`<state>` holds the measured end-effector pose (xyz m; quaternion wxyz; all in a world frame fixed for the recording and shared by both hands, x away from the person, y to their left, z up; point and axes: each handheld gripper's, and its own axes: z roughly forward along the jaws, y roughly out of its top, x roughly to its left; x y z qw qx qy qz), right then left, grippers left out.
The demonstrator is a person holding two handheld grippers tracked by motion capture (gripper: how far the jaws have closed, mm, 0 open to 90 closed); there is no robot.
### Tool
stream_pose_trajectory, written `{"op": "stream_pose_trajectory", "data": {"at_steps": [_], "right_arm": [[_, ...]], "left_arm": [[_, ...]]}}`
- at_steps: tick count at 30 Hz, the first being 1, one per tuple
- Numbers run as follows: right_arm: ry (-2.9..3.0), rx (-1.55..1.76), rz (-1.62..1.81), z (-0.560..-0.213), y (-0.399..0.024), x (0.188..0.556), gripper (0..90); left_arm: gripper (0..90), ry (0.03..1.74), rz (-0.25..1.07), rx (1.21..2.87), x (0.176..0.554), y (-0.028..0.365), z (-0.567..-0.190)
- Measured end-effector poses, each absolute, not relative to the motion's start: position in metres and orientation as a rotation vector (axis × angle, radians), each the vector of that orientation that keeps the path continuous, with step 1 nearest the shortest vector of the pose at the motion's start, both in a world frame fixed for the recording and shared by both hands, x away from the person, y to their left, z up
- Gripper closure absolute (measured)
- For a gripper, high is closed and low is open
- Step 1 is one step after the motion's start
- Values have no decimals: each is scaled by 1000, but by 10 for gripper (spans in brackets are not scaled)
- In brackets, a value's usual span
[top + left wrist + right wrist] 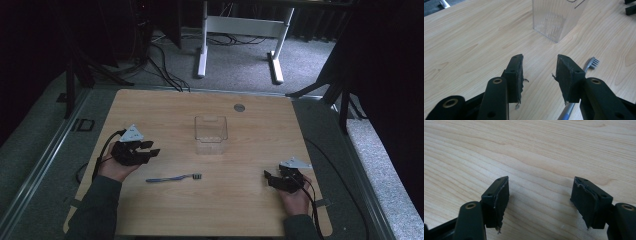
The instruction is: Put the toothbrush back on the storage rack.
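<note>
Your left gripper [150, 148] hangs open just above the toothbrush [174, 177] lying in front of the clear box [210, 135] — your right gripper [272, 178] open too; close off-centre and the thin handle skids away

Toothbrush [591, 63] handle partly hidden behind left claw [539, 75]; container [556, 18] top cropped.

We see a wooden desk [250, 200] on grey carpet [240, 62], with a white-legged table frame [240, 25] standing beyond it.
</note>
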<state>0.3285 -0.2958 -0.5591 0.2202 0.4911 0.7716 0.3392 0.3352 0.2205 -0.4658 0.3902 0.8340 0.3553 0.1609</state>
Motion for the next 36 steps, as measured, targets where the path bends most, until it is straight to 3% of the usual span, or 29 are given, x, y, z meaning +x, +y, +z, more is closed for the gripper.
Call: {"op": "stream_pose_trajectory", "data": {"at_steps": [36], "right_arm": [[2134,1357,938,-559,-296,328,303]], "left_arm": [[529,778,369,2268,339,208,-472]]}}
